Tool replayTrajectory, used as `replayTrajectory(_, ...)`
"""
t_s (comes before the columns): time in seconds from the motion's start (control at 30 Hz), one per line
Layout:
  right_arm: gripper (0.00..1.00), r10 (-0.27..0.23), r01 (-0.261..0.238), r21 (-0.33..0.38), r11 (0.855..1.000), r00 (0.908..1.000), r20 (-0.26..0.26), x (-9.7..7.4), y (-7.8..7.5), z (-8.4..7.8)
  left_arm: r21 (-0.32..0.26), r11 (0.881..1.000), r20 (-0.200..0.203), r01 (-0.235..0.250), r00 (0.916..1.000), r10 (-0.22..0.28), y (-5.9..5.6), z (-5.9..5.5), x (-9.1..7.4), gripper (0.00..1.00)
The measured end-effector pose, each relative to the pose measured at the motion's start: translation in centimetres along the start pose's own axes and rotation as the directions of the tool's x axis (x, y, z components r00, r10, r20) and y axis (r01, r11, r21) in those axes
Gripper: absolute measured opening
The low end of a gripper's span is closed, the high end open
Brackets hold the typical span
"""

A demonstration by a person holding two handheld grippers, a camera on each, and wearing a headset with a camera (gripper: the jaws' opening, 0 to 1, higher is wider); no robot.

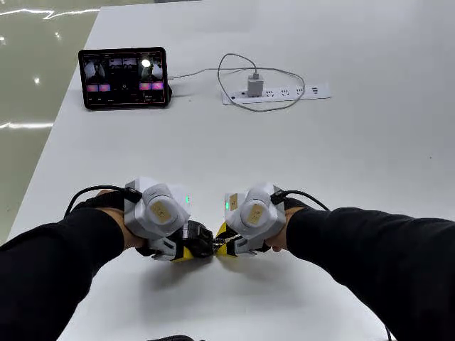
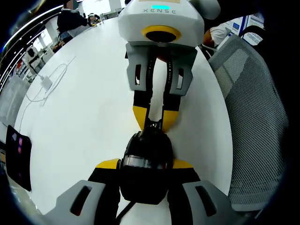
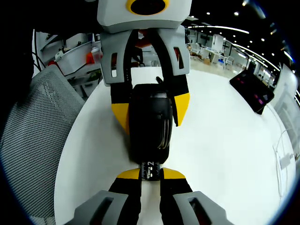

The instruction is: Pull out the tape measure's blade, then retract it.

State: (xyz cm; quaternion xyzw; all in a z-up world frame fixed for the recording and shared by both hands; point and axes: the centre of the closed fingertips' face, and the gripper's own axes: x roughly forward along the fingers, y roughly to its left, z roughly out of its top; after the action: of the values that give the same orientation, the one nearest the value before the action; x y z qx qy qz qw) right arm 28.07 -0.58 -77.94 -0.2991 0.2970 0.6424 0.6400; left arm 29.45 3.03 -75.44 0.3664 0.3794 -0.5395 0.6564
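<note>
Two arms [image 1: 57, 263] reach in, low in the head view, tools nose to nose. The left gripper [image 1: 186, 247] squeezes the one tape measure [image 2: 146, 161]. The right gripper [image 1: 227, 245] pinches its short blade [image 3: 150, 169].

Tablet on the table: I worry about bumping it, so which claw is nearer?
Left. The left claw, shut on the tape measure case, is toward the person from the tablet, slightly right; the right claw, pinching the blade, is further right.
</note>
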Motion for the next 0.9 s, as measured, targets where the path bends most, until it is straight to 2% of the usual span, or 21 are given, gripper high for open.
replayTrajectory(0.9, 0.11, -0.002, 0.003, 0.016, 1.000, 0.9997, -0.026, -1.1, -0.1, -1.1, -0.010, 1.000, -0.005, -0.001, 1.0000, 0.001, 0.0, -0.1, -0.1, 0.34)
